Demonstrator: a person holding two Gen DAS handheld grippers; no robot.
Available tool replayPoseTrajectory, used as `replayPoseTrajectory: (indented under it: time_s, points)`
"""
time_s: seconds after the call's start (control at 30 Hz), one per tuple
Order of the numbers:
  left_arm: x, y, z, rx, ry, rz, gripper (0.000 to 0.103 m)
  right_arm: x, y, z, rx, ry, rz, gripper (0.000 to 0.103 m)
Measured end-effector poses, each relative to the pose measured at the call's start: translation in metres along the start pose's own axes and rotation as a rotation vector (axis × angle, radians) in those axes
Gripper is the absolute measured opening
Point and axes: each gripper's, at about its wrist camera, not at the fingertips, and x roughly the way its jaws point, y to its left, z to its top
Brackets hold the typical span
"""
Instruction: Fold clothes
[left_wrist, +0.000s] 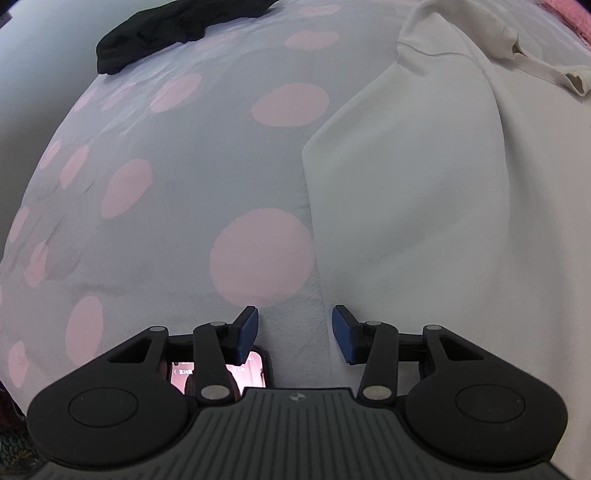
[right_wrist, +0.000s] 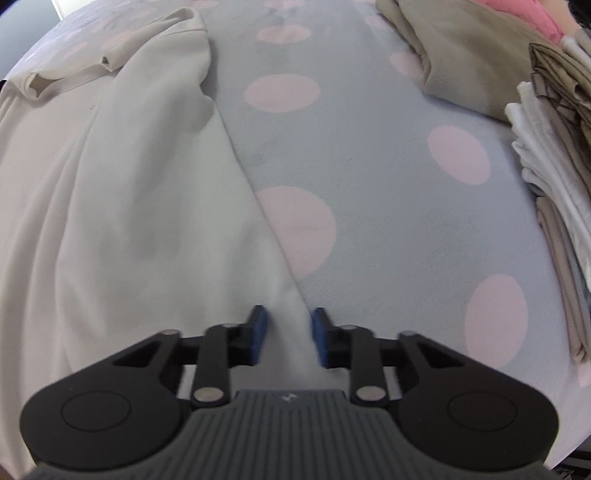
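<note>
I am working the hem corners of the cream cotton hooded top, which is lying flat on the pale grey bedspread with pink dots, hood toward twelve o'clock. My right gripper is pointing steeply down, its jaws narrowed around the garment's corner at its six o'clock; whether the pads are pinching yet I cannot tell. My left gripper is standing about half open, holding nothing, straddling the opposite edge. I am judging it best to sink lower, catch both layers, close fully, then lift evenly, avoiding the lit phone.
</note>
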Motion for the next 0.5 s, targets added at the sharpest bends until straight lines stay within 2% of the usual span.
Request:
replayPoseTrajectory:
  time_s: [0.03, 0.2, 0.37, 0.5]
  points:
    - [0.0, 0.0, 0.001, -0.008, 0.005, 0.0, 0.04, 0.0, 0.003, 0.0, -0.013, 0.003, -0.003, 0.006]
    - [-0.005, 0.001, 0.002, -0.06, 0.019, 0.017, 0.049, -0.009, 0.015, -0.002, -0.071, -0.042, -0.105, 0.004]
    - [-0.012, 0.005, 0.003, -0.131, 0.021, -0.039, 0.049, -0.026, -0.012, 0.01, 0.073, -0.129, -0.221, 0.003]
    - [-0.013, 0.006, 0.007, -0.158, 0.02, -0.071, 0.049, -0.036, -0.036, 0.02, 0.168, -0.184, -0.399, 0.003]
